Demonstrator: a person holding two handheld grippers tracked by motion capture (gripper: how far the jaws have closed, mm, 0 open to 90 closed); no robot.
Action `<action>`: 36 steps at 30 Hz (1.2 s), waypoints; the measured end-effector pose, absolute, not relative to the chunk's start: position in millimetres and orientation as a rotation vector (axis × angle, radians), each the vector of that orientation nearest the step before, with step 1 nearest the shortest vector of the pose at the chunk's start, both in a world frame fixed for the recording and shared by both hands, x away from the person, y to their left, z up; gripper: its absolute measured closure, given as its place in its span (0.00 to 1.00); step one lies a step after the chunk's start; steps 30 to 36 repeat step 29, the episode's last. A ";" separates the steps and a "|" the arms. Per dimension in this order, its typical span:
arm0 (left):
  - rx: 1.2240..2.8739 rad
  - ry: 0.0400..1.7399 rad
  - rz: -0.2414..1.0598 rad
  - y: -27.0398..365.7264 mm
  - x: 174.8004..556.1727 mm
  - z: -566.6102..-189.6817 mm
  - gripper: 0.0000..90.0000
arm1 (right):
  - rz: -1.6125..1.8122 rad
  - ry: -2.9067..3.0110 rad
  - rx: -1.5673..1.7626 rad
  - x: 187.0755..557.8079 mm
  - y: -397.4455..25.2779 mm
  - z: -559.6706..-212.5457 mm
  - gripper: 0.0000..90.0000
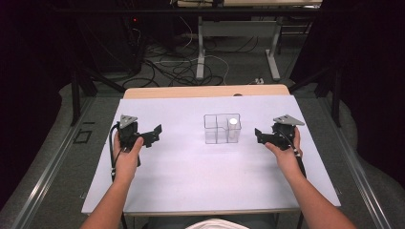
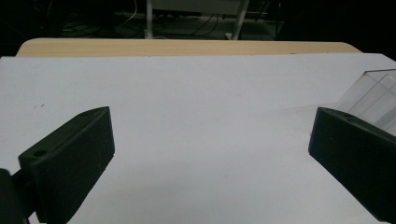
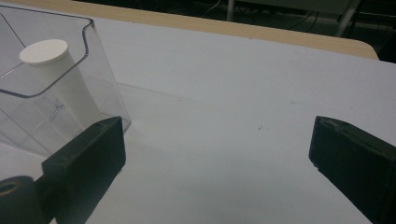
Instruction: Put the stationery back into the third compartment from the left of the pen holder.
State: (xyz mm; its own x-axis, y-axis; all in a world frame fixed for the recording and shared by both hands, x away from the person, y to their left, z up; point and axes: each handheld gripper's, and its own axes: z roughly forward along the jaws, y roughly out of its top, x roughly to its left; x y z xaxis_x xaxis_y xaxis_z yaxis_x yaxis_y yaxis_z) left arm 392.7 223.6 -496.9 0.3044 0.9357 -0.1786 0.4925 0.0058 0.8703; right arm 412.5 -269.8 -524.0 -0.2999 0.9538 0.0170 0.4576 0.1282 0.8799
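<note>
A clear plastic box (image 1: 213, 129) with compartments stands at the middle of the white table (image 1: 191, 176). A white cylinder (image 1: 233, 128) stands upright in its right compartment, also seen as the white cylinder (image 3: 60, 79) inside the clear box (image 3: 100, 88). My left gripper (image 1: 154, 133) is held left of the box, jaws wide open with nothing between them; the left gripper (image 2: 210, 154) looks over bare table, the box corner (image 2: 373, 95) at its right. My right gripper (image 1: 260, 136) is held just right of the box; the right gripper (image 3: 217, 158) stands open and holds nothing.
The wooden far edge of the table (image 1: 205, 91) shows beyond the white cover. Behind it on the floor lie cables (image 1: 176, 67) and stand the legs of another desk (image 1: 273, 57). Dark surroundings flank both sides.
</note>
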 end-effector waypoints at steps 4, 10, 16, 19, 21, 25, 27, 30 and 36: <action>1.631 1.334 0.581 237.8 386.4 -502.9 0.00 | 1.105 1.837 1.356 412.0 -268.9 -523.7 0.04; 1.620 1.351 0.582 250.4 377.9 -513.7 0.00 | 1.099 1.841 1.363 412.3 -269.5 -524.4 0.04; 1.585 1.389 0.559 258.5 376.4 -522.3 0.00 | 1.106 1.846 1.363 412.6 -270.4 -524.8 0.04; 1.591 1.398 0.557 259.8 377.7 -526.8 0.00 | 1.105 1.841 1.369 412.7 -270.8 -524.9 0.04; 1.604 1.403 0.557 260.6 378.3 -529.6 0.00 | 1.099 1.842 1.373 412.6 -271.3 -525.1 0.04; 1.607 1.427 0.546 262.5 380.3 -534.4 0.00 | 1.098 1.849 1.385 413.6 -272.3 -529.1 0.04; 1.612 1.437 0.540 263.1 381.1 -535.8 0.00 | 1.087 1.859 1.392 413.8 -273.0 -530.7 0.04; 1.619 1.440 0.543 264.0 381.7 -537.0 0.00 | 1.086 1.853 1.394 414.3 -273.5 -531.1 0.04; 1.619 1.440 0.543 264.0 381.7 -537.0 0.00 | 1.086 1.853 1.394 414.3 -273.5 -531.1 0.04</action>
